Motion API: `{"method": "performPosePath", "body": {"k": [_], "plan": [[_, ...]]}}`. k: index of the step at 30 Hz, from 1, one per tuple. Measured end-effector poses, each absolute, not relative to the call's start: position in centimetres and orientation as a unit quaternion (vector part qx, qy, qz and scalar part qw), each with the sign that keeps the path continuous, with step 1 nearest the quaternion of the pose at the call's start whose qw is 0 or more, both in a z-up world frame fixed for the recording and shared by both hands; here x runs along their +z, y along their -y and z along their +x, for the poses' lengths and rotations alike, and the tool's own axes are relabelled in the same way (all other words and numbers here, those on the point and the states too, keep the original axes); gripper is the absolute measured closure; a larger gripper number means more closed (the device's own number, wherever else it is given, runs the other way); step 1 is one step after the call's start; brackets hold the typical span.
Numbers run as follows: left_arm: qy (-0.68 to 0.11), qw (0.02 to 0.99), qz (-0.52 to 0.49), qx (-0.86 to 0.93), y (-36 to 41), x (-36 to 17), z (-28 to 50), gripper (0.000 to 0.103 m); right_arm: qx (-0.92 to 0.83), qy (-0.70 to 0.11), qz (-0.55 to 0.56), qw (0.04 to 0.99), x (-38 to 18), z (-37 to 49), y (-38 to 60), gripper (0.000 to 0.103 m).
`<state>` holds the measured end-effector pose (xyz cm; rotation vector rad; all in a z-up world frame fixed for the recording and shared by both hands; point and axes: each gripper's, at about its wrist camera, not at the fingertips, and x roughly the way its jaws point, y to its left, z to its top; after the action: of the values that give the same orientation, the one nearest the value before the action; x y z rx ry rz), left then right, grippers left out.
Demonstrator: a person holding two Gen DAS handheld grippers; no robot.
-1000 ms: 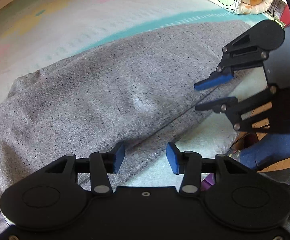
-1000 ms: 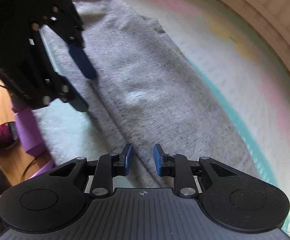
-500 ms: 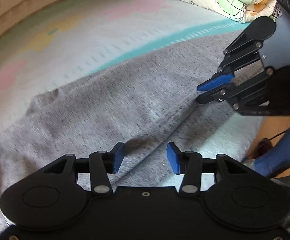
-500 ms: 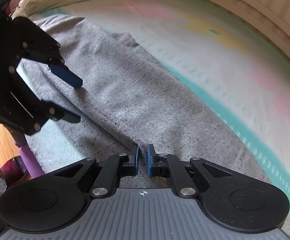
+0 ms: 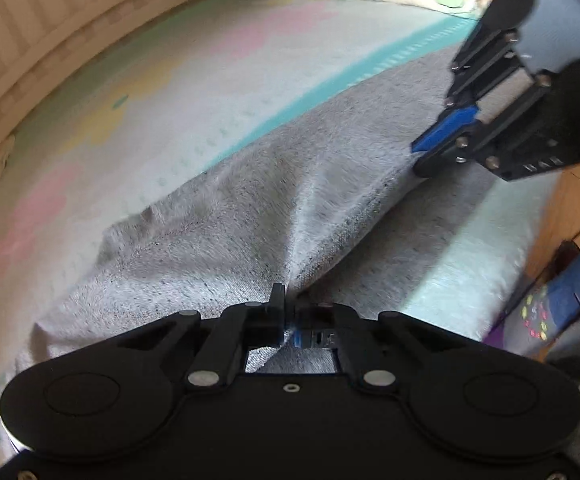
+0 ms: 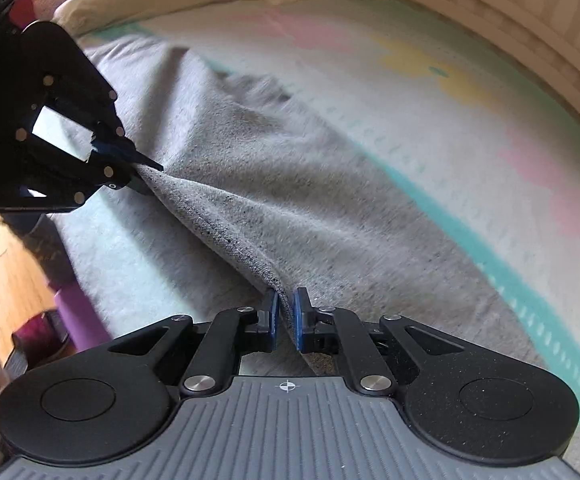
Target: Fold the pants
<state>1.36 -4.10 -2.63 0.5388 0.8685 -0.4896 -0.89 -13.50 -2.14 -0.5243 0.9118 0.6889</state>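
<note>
- On the pastel bedsheet [image 5: 217, 92], both grippers pinch the grey pants' [image 6: 290, 184] near edge: left gripper [image 5: 287, 312], right gripper [image 6: 285, 314].
- Folding begins; next, I'd say, carry that edge across evenly.

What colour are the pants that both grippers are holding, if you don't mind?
Heathered grey with dark flecks; the pants show best in the right wrist view.
</note>
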Motion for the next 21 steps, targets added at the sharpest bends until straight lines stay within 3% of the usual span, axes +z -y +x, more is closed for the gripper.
{"method": "performPosePath", "body": {"k": [4, 7, 12, 16, 21], "plan": [[-0.448, 0.821, 0.260, -0.242, 4.4, -4.0, 1.1, 0.097, 0.335, -0.451, -0.287, 0.776, -3.8, -1.4, 12.5, 0.094], [-0.484, 0.799, 0.259, -0.247, 4.5, -5.5, 1.4, 0.087, 0.335, -0.464, -0.305, 0.762, -4.5, -1.3, 12.0, 0.093], [-0.513, 0.778, 0.215, -0.292, 3.8, -4.4, 1.0, 0.049, 0.344, -0.473, -0.261, 0.768, -2.5, -0.4, 12.7, 0.090], [-0.523, 0.773, 0.139, -0.332, 1.3, -1.5, 1.9, 0.047, 0.360, -0.448, -0.188, 0.797, 0.3, 0.1, 12.9, 0.087], [-0.496, 0.829, 0.101, -0.237, -4.1, 2.3, 5.1, 0.047, 0.391, -0.404, -0.138, 0.816, 2.6, 1.1, 10.3, 0.085]]}}
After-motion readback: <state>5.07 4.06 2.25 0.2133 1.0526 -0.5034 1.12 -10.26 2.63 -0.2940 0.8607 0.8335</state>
